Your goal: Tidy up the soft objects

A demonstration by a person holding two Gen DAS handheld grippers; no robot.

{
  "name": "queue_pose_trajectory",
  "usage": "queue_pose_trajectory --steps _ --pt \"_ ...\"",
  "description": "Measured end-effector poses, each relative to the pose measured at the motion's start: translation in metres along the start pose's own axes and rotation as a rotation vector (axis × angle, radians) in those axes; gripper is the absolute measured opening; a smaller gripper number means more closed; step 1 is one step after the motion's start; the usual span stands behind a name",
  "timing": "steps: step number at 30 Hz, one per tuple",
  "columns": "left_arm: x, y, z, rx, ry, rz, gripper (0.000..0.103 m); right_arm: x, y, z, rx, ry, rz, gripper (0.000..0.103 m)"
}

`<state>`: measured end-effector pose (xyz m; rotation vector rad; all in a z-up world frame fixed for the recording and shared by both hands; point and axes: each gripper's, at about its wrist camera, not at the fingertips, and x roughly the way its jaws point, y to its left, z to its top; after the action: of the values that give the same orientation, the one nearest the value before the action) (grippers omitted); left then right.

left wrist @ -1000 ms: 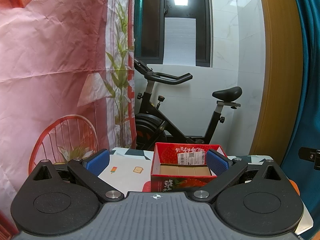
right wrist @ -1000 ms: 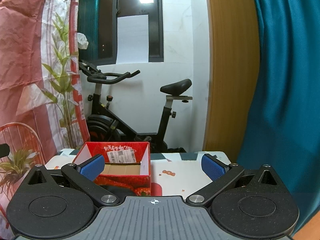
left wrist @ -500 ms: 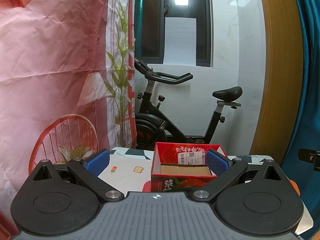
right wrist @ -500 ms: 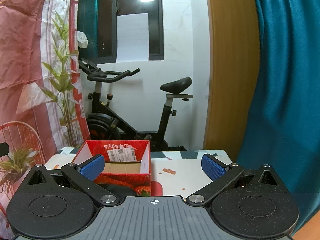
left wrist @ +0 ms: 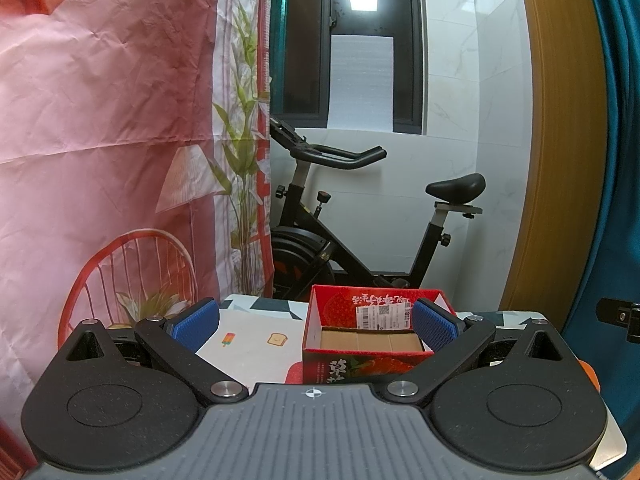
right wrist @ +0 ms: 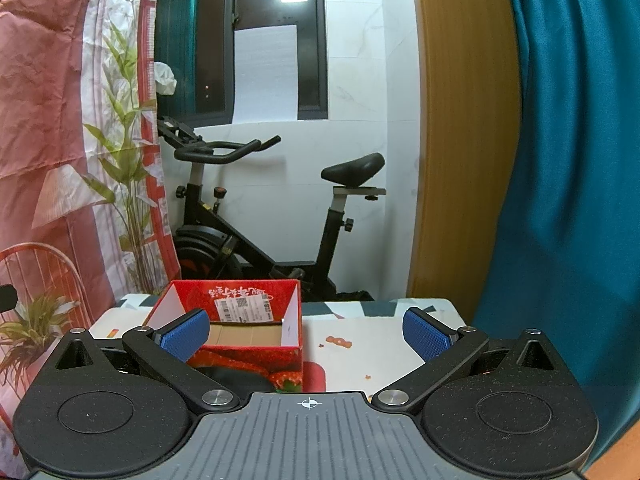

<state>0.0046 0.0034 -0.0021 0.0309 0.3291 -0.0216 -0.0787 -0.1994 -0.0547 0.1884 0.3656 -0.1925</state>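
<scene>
**Strawberry box parked on the table, both grippers wide open**

The open red strawberry-print box [left wrist: 366, 338] sits on the table [left wrist: 256, 344], which has a white cloth with little cartoon prints like a popsicle and a slice of toast. The box's top is open and all you can see inside is a plain brown cardboard floor, plus a white shipping label [left wrist: 384, 317] stuck on the inner far wall. No soft item is clearly visible in either view. There is something dark just in front of the box at about 6 o'clock in the right wrist view, but it's too hidden behind the gripper body to say what it is.

The left gripper [left wrist: 316, 326] has its blue pads spread far apart and holds nothing; from its camera the box sits at roughly 1 o'clock, with the right-hand pad overlapping the box's near right corner in the view. Can't tell if it actually touches.

The right gripper [right wrist: 307, 334] is spread wide too, also holding nothing. From its camera the box [right wrist: 240, 330] is over at about 11 o'clock, with the left pad overlapping the box's front left corner, and bare tablecloth [right wrist: 360, 354] between the pads.

Further out, past the table's far edge, there's a black exercise bike [left wrist: 360, 232] against a white tiled wall. A pink printed backdrop [left wrist: 100, 120] hangs at 9 o'clock, and a teal curtain [right wrist: 568, 160] beside a wooden panel at 3 o'clock.
</scene>
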Motion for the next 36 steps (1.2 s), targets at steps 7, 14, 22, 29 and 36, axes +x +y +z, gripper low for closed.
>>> queue_pose_trajectory --steps 7,14,22,29,36 --pt "0.000 0.000 0.000 0.000 0.000 0.000 0.103 0.000 0.000 0.001 0.001 0.000 0.000 0.103" --pt "-0.001 0.000 0.000 -0.001 -0.003 -0.003 0.103 0.000 0.001 0.000 0.004 0.002 0.007 0.103" --pt "0.003 0.003 -0.001 -0.012 -0.003 -0.014 0.103 0.004 0.002 -0.011 0.027 -0.005 0.044 0.103" --pt "0.024 0.006 -0.014 -0.022 0.030 -0.014 0.103 0.024 0.001 -0.026 0.037 0.000 0.079 0.103" --pt "0.062 0.010 -0.046 -0.038 0.059 -0.015 0.103 0.067 -0.013 -0.060 0.140 0.003 0.178 0.103"
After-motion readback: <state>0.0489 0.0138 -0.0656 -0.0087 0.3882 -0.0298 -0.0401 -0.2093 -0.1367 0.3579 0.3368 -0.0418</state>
